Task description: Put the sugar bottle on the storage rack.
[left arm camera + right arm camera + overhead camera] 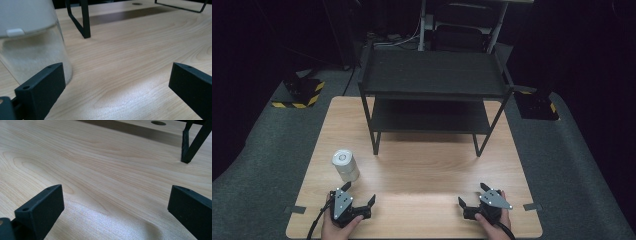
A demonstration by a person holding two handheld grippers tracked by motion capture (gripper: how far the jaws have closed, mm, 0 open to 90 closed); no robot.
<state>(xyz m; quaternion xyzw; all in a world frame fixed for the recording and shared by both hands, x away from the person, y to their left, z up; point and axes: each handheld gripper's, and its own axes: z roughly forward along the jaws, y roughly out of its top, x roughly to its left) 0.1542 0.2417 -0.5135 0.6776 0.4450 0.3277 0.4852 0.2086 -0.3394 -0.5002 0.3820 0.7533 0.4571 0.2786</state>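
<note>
Clear-walled, white-lidded jar (345, 165) of pale powder stands upright on the wooden table (422, 165) just beyond the left gripper (358, 195), whose jaws gape empty like the right gripper (472, 194).

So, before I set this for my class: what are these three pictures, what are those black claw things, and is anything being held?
A person sits at a wooden table holding a two-jaw hand gripper in each hand: left gripper, right gripper. The high view looks down from above; the other two come from cameras riding on each gripper, looking along its black jaws. On the table stand a black two-tier metal shelf and a clear jar with a white lid, just left of the left gripper's jaws. Both grippers are open; nothing is held.
</note>
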